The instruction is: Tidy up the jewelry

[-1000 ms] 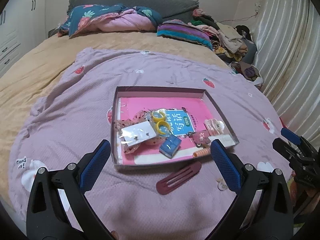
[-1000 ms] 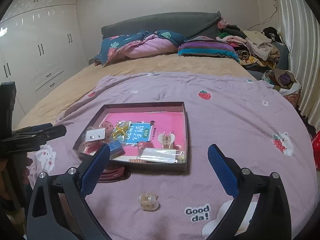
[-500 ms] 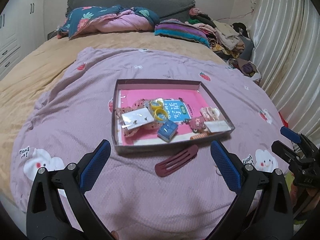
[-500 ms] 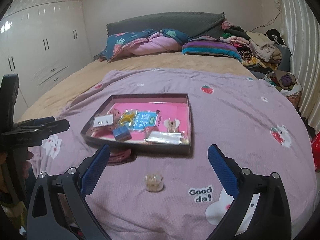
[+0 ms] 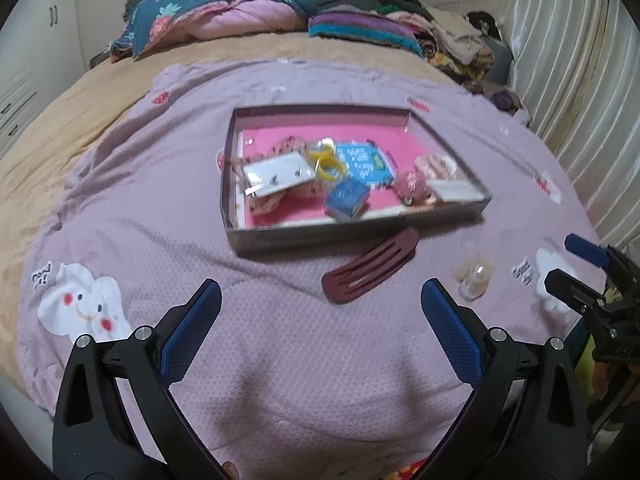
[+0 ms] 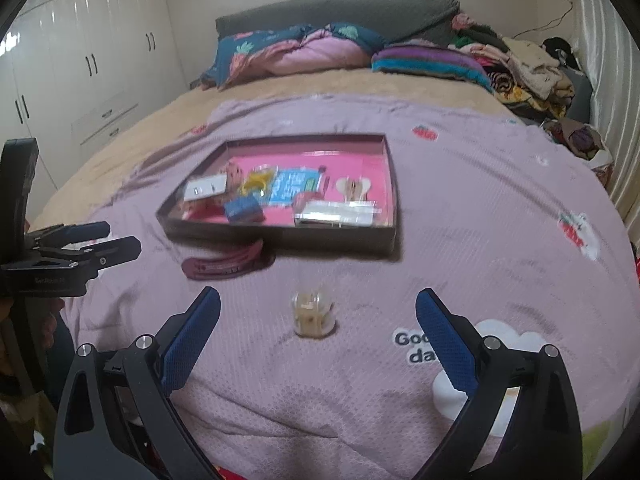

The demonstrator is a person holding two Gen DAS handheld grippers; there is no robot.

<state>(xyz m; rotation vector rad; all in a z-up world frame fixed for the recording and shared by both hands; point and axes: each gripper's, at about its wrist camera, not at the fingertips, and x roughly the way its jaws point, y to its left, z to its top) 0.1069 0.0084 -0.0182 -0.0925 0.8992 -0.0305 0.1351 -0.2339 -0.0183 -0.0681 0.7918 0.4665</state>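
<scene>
Both grippers are hovering low over the near edge of the bed; the left gripper (image 5: 320,304) is holding its blue-padded fingers (image 5: 192,332) wide apart and empty, and the right gripper (image 6: 318,312) is doing the same.

Two loose pieces are lying on the lilac blanket (image 5: 140,208) just near of the shallow tray (image 5: 236,236), which is already carrying a jumble of small accessories; the dark red hair clip (image 5: 370,266) is resting almost against the tray's near wall, and the small clear claw clip (image 6: 313,312) is sitting further near and to the right, centred between the right gripper's fingers.

The hair clip is looking flat, thin, stiff and light; lying flush on soft cloth, it is probably hard to get under, so pinching it across its narrow width, pressing slightly into the blanket, seems best. The claw clip is looking like hard, smooth plastic, light and likely slippery; it is standing up from the blanket, so closing on its two broad sides should be holding it without squeezing its spring open.
</scene>
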